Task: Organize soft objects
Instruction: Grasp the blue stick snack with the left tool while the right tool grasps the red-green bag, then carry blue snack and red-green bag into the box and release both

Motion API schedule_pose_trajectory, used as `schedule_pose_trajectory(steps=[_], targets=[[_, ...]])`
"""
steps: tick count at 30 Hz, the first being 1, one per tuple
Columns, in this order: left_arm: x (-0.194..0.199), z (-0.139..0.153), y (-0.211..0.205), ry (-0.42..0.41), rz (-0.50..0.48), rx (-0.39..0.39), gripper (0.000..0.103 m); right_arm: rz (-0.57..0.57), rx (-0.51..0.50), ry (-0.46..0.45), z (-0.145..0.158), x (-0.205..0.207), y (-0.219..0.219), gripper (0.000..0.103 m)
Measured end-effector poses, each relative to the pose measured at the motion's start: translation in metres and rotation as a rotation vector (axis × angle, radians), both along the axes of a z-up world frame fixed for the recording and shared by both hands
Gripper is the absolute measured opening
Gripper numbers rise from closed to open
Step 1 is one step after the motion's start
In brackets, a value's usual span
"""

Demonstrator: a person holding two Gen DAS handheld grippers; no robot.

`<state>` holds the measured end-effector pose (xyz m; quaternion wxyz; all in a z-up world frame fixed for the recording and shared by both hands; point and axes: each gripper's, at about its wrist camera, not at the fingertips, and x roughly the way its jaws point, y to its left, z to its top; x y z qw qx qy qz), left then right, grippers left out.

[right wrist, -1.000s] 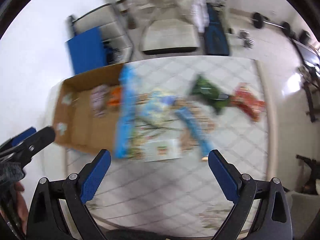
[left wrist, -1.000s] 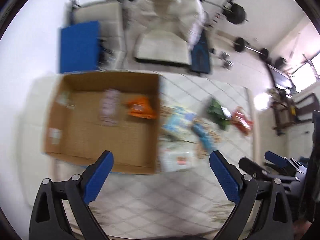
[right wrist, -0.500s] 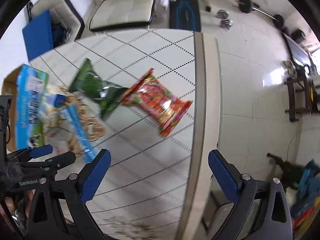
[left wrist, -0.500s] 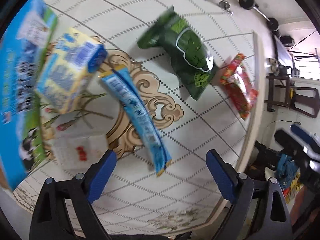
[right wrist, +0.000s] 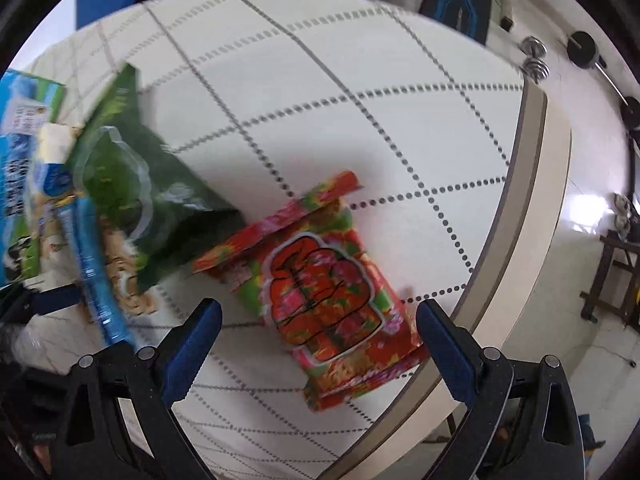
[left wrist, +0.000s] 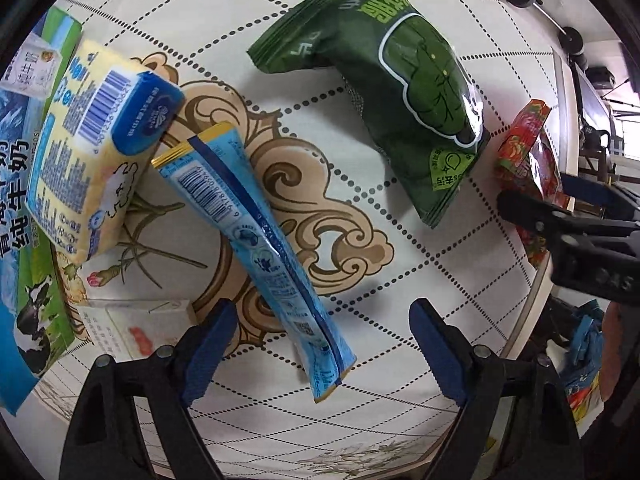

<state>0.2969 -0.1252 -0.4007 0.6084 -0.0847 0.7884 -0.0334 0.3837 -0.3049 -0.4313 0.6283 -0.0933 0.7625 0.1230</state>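
Note:
My left gripper [left wrist: 320,344] is open over the lower end of a long light-blue pouch [left wrist: 256,232] that lies on the table. A green snack bag [left wrist: 396,76] lies beyond it and a yellow-and-blue tissue pack [left wrist: 92,140] to its left. My right gripper [right wrist: 316,340] is open, its fingers either side of a red snack bag [right wrist: 324,292] near the table's right rim. The green bag [right wrist: 136,188] lies to the left of it. The right gripper also shows at the right of the left wrist view [left wrist: 560,208], by the red bag [left wrist: 532,160].
A blue-and-green milk carton box [left wrist: 24,184] lies at the table's left. A small white box [left wrist: 132,328] sits by my left finger. The table's rounded beige rim [right wrist: 520,220] runs close behind the red bag. Weights [right wrist: 580,50] lie on the floor beyond.
Both grippers have dropped closer to the table. The left has come down over the blue pouch, the right over the red bag. The cardboard box has left both views.

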Motion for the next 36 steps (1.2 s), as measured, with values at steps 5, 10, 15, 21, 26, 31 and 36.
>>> schedule_pose_trajectory(steps=[5, 10, 15, 21, 26, 31, 36], targets=[[0.003, -0.007, -0.006, 0.017, -0.023, 0.014, 0.051, -0.220, -0.044, 0.086, -0.003, -0.013, -0.027, 0.060], [0.010, -0.008, -0.005, 0.005, -0.069, 0.037, 0.029, -0.303, -0.002, 0.122, 0.001, -0.032, -0.034, 0.058], [0.020, -0.004, 0.009, 0.000, -0.091, 0.059, 0.028, -0.373, -0.005, 0.064, -0.002, -0.037, -0.038, 0.064], [0.026, 0.007, 0.003, -0.050, -0.136, 0.101, 0.016, -0.393, -0.047, 0.041, 0.003, -0.051, -0.030, 0.050], [0.011, 0.036, 0.000, -0.119, -0.173, 0.072, 0.014, -0.438, -0.005, 0.019, 0.019, -0.079, -0.031, 0.048], [-0.001, 0.074, 0.006, -0.171, -0.192, 0.023, 0.014, -0.458, 0.051, -0.017, 0.052, -0.113, -0.021, 0.048], [-0.013, 0.126, 0.028, -0.270, -0.171, -0.008, 0.014, -0.460, 0.122, -0.076, 0.096, -0.148, 0.004, 0.048]])
